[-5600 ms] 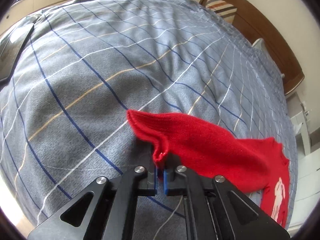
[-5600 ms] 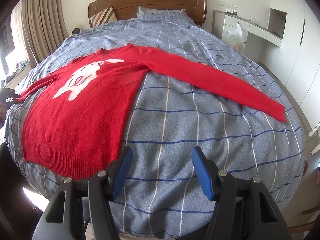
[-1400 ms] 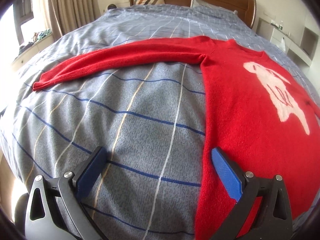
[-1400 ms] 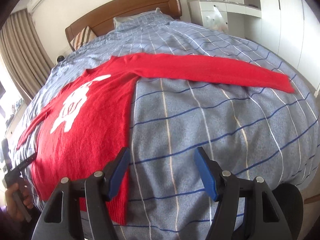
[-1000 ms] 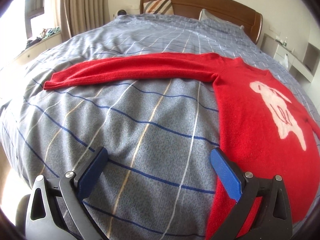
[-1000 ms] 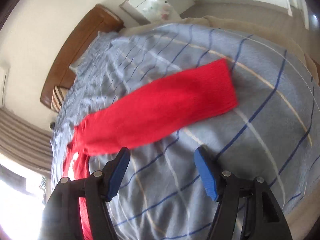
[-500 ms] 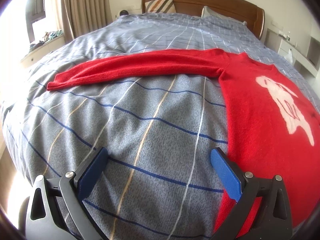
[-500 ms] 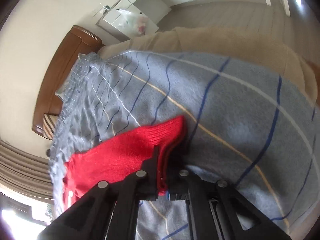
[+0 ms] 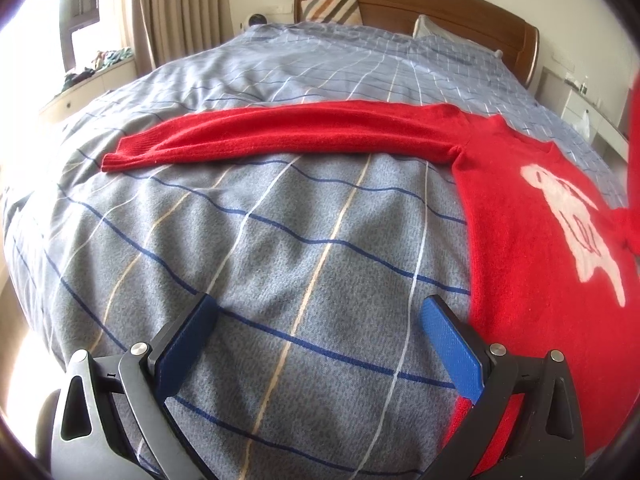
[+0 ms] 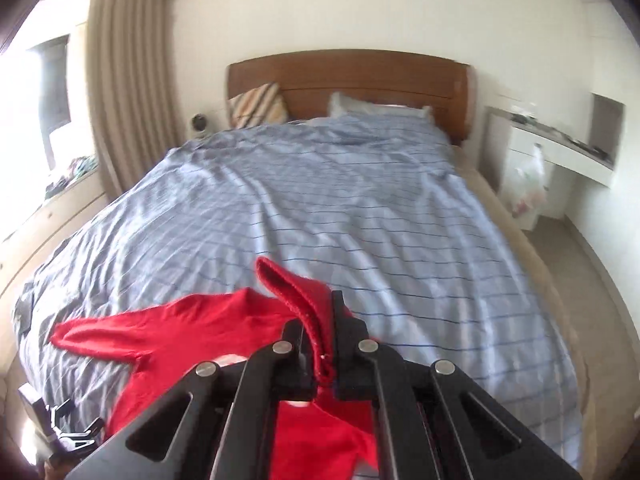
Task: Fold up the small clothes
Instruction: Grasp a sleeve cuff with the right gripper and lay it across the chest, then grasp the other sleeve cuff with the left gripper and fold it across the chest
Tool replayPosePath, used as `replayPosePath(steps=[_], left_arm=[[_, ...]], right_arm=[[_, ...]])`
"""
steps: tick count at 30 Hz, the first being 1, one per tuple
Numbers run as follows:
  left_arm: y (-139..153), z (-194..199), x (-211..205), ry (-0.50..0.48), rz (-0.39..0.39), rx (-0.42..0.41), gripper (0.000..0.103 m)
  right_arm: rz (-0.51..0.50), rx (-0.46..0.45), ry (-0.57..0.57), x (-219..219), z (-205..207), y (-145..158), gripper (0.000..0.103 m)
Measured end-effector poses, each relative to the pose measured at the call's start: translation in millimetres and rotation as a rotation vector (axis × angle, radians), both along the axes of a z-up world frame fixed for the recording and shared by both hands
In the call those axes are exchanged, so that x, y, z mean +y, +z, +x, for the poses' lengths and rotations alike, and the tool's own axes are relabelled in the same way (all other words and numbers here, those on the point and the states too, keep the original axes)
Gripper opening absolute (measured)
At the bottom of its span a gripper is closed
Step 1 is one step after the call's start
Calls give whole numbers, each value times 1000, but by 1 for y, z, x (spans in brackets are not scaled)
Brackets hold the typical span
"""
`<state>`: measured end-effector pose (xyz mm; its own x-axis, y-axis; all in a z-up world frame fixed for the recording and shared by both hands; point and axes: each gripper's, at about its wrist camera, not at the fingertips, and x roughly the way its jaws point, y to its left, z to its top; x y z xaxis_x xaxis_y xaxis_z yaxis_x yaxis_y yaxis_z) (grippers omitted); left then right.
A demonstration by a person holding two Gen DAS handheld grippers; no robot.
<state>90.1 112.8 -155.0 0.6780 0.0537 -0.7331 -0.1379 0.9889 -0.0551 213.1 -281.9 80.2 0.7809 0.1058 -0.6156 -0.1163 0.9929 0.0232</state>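
Note:
A red knitted sweater (image 9: 532, 248) with a white animal figure lies face up on the bed. Its one sleeve (image 9: 280, 136) stretches flat to the left. In the left wrist view my left gripper (image 9: 316, 320) hovers open above the blanket, just left of the sweater's body, with nothing between its blue pads (image 9: 452, 344). In the right wrist view my right gripper (image 10: 320, 344) is shut on the cuff of the other sleeve (image 10: 292, 288), lifted above the sweater's body (image 10: 192, 332). That raised sleeve shows as a red strip at the right edge of the left wrist view.
The bed carries a grey-blue checked blanket (image 9: 280, 240) and ends at a wooden headboard (image 10: 348, 80) with a striped cushion (image 10: 260, 110). A curtain (image 10: 128, 80) and window sill are to the left, a white shelf unit (image 10: 560, 160) to the right.
My right gripper shut on the far sleeve's cuff, then rose and swung back over the sweater with the sleeve, rolling upright. My left gripper stayed open and barely moved.

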Motion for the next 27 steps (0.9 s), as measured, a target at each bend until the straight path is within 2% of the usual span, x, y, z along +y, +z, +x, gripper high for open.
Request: replayPosePath(steps=[3,5,6,8,10,12,15,16,18,19,20,21,22,23,25,27], left_arm=[[0,0,3,-1,-11,-2,102],[-1,1,2,-2,-5,-1,102],[-1,0,2,-3,-3,-1,102],[-1,1,3,-3,-4,-3,102],[-1,1,3,1,-6,-2,102],[-2,3,3,5,-11,0,102],[-4,5,2,10,-4,4,103],[-4,5,1,9,5,5,103],[-6,6,-1,6,24,7,103],[-6,6,-2,4,32,8,103],[-7,6,-3,1,41,9,103],[-8,5,-4,-1,50,9,103],[-9,4,-6,-3,59,6,103],[-10,4,-7,-1,68,2,103],[-11,5,-10,3,86,1,103],[-12,4,-13,11,100,-5,103]], right_arm=[[80,114,191,71,18,-37,7],[233,242,295,96,26,-70,37],[317,300,337,102,27,-86,56],[419,334,393,106,16,-103,57],[434,331,401,96,5,-111,57],[418,331,330,67,-2,-118,58],[446,363,165,6,-5,-140,60],[461,402,104,-16,-7,-159,65],[457,543,-38,-58,-6,-203,64],[417,590,-114,-77,-12,-223,49],[398,576,-152,-92,-19,-231,34],[406,523,-156,-103,-31,-230,28],[381,485,-189,-110,-44,-226,37],[345,445,-218,-113,-58,-220,39],[305,359,-222,-112,-89,-209,50],[235,295,-210,-104,-117,-200,55]])
